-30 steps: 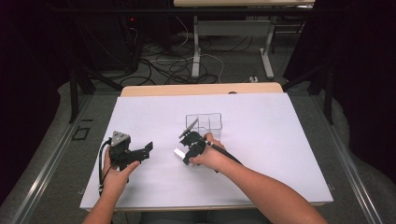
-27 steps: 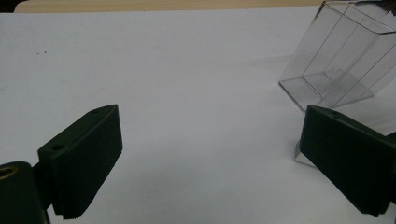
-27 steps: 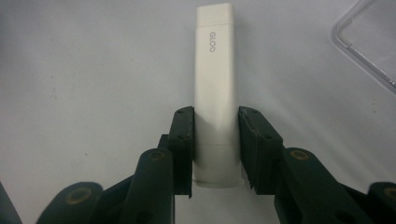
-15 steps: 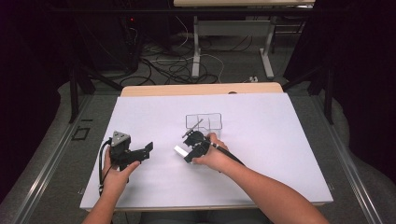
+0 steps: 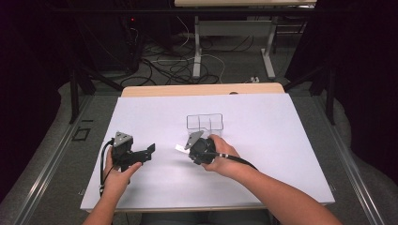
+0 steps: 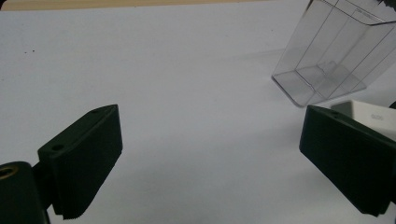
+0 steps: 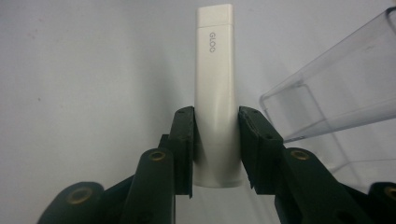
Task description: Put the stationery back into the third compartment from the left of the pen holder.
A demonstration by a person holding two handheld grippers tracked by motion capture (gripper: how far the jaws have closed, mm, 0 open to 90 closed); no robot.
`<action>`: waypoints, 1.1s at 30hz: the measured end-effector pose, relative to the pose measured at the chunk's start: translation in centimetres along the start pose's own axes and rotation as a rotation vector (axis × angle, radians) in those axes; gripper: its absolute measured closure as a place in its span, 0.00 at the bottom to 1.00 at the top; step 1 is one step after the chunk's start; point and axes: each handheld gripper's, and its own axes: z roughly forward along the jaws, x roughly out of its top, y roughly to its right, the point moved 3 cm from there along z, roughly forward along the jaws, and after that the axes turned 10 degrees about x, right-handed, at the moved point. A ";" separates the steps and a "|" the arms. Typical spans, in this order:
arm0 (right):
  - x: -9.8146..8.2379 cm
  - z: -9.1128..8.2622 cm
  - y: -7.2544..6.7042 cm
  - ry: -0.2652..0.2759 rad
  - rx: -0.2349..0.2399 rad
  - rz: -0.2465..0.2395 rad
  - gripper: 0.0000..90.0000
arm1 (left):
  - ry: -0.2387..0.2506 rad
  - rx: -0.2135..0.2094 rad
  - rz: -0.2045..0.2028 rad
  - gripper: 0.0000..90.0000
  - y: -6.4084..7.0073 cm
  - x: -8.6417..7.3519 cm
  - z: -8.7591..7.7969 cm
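Observation:
My right gripper [image 7: 215,116] is shut on a white flat stick [image 7: 215,88] marked GLOO, which points away over the white table. In the high view the right gripper [image 5: 190,149] is just in front of a clear plastic box [image 5: 204,123], and the stick [image 5: 180,148] points left. The box [image 7: 336,93] lies close on the right in the right gripper view. My left gripper [image 5: 149,151] rests open at the table's left, jaws wide apart with nothing between them [image 6: 210,126]. Ahead of it are the clear box [image 6: 327,51] and the stick's end [image 6: 369,114].
A white sheet [image 5: 281,136] covers the table, with a wooden edge [image 5: 202,89] at the back. Behind the table, cables [image 5: 173,65] and desk legs stand on the floor. Open sheet lies to the right of the box and between the two grippers.
The right hand has shifted and turned slightly in front of the box with the stick still held. The left gripper and the box have stayed put.

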 end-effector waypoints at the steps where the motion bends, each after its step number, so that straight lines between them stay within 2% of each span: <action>1: 0.0 0.0 0.0 0.000 0.000 0.000 0.75 | 0.001 -0.004 0.007 0.06 0.0 0.0 0.0; 4: -0.3 -0.9 -0.5 -0.005 -0.060 -0.106 0.75 | 0.003 -0.007 0.002 0.07 0.2 0.1 0.0; 5: -0.3 -0.9 -0.5 -0.005 -0.060 -0.106 0.75 | 0.002 -0.009 0.005 0.07 0.3 0.1 0.0; 8: -0.6 -1.5 -0.7 -0.012 -0.095 -0.171 0.75 | -0.003 -0.013 0.017 0.07 0.4 0.0 0.0; 9: -0.8 -1.6 -0.8 -0.016 -0.101 -0.177 0.75 | -0.004 -0.013 0.017 0.07 0.4 0.0 0.0; 10: -1.1 -2.0 -1.0 -0.024 -0.109 -0.215 0.75 | -0.005 -0.014 0.014 0.07 0.5 0.0 0.0; 11: -1.1 -2.0 -1.0 -0.024 -0.109 -0.215 0.75 | -0.005 -0.015 0.014 0.07 0.5 0.0 0.1; 12: -1.3 -2.3 -1.0 -0.024 -0.134 -0.268 0.75 | -0.006 -0.017 0.012 0.07 0.6 0.0 0.1; 13: -1.4 -2.4 -1.0 -0.016 -0.151 -0.288 0.75 | -0.006 -0.018 0.014 0.07 0.6 0.0 0.1; 14: -1.6 -2.8 -1.1 -0.038 -0.162 -0.325 0.75 | -0.006 -0.017 0.015 0.07 0.6 0.0 0.1; 16: -1.7 -2.8 -1.2 -0.017 -0.178 -0.340 0.75 | -0.009 -0.020 0.018 0.07 0.6 0.1 0.1; 17: -1.8 -3.1 -1.3 -0.034 -0.178 -0.372 0.75 | -0.012 -0.018 0.024 0.07 0.6 0.1 0.0; 19: -2.1 -3.6 -1.6 -0.028 -0.202 -0.467 0.75 | -0.013 -0.017 0.029 0.07 0.6 0.1 0.0; 20: -2.3 -3.7 -1.8 -0.011 -0.223 -0.490 0.75 | -0.015 -0.018 0.028 0.07 0.6 0.1 0.0; 21: -2.5 -4.1 -2.0 -0.030 -0.253 -0.582 0.75 | -0.012 -0.023 0.015 0.07 0.7 0.1 0.1; 22: -2.5 -4.1 -2.0 -0.030 -0.253 -0.582 0.75 | -0.016 -0.024 0.023 0.07 0.7 0.2 0.0; 24: -2.7 -4.3 -2.1 -0.013 -0.282 -0.652 0.75 | -0.016 -0.031 0.027 0.07 0.8 0.2 0.1; 27: -3.2 -4.6 -2.1 -0.038 -0.324 -0.743 0.75 | -0.025 -0.047 0.030 0.08 1.2 0.2 0.1; 29: -3.6 -4.8 -1.9 -0.084 -0.357 -0.846 0.75 | -0.034 -0.061 0.037 0.09 1.4 0.2 0.2; 31: -3.8 -4.9 -1.9 -0.102 -0.363 -0.855 0.75 | -0.042 -0.072 0.056 0.09 1.8 0.1 0.4; 32: -4.0 -5.0 -1.8 -0.123 -0.368 -0.900 0.75 | -0.045 -0.077 0.062 0.10 2.0 0.1 0.4; 33: -4.2 -5.1 -1.8 -0.145 -0.368 -0.915 0.75 | -0.047 -0.089 0.078 0.11 2.1 0.1 0.5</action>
